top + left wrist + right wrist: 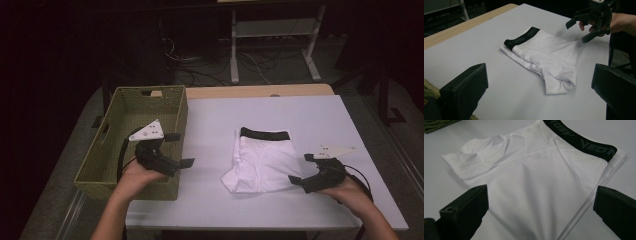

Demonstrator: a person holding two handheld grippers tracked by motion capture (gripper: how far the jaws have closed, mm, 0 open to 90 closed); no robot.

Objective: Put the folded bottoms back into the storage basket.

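**Grippers wide open on either side of folded white underwear**

Hands come in from the near edge of the table (310, 115), each holding a gripper. The right gripper (301, 168) sits just beside the right edge of the folded white underwear (261, 161), its jaws spread wide and gripping nothing; in the right gripper view the cloth lies between and beyond the two black jaws, close under them. The left gripper (180, 149) is over the right wall of the green woven basket (97, 155), jaws also wide apart and empty, pointing toward the garment, which lies well apart from it. The underwear rests flat on the white tabletop, about midway across, with its black waistband (264, 133) on the far side and the leg ends toward the person. Farther back, a strip of bare wood (250, 91) shows along the table's far edge, and beyond it a metal frame (272, 35) and cables (200, 70) on the dark floor.
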